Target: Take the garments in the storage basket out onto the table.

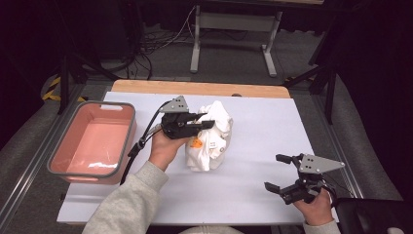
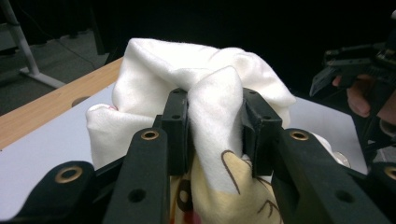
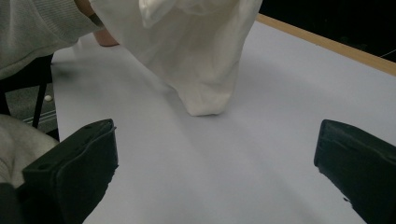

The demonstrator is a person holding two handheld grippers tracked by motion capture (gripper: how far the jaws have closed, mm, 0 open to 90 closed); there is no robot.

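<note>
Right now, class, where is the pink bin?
In the high view the pink bin sits at the table's left edge, left of the left tongs, which are shut on the white garment.

A bunched garment [image 1: 210,136] sat near the middle of the worktop [image 1: 263,126], its lower end touching the surface. To its left, at the worktop's left edge, stood a tub [image 1: 92,141]. The left tongs [image 1: 207,122] reached in from the garment's left and pinched a fold of it. The right tongs [image 1: 276,171] hung well apart, to the garment's right and nearer the person.
</note>
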